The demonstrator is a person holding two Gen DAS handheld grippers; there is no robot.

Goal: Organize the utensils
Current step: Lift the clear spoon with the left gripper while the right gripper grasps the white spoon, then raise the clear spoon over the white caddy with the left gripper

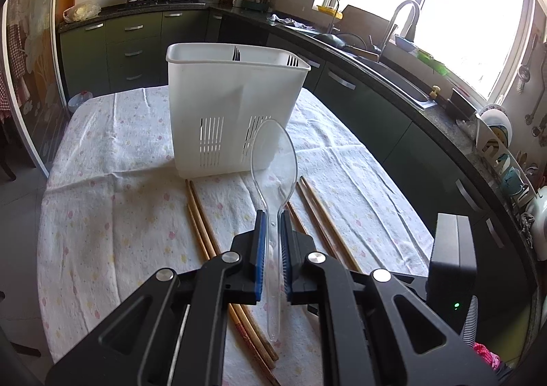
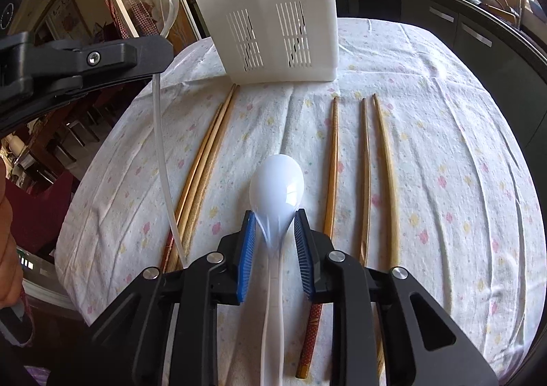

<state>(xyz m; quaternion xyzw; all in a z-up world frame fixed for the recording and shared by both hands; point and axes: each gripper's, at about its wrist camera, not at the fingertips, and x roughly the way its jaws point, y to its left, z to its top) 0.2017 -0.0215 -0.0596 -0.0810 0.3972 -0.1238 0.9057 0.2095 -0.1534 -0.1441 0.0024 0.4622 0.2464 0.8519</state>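
My left gripper is shut on a clear plastic spoon, held above the table with its bowl up, in front of the white slotted utensil holder. In the right wrist view the left gripper shows at the upper left with the clear spoon's handle hanging down. My right gripper straddles the neck of a white spoon with small gaps at the blue pads; whether it grips is unclear. Several wooden chopsticks lie on the cloth on both sides. Dark fork tines stand inside the holder.
The table carries a white flowered cloth. The holder stands at the far middle. Dark kitchen cabinets and a counter with a sink run along the right. The table edge drops off at the left.
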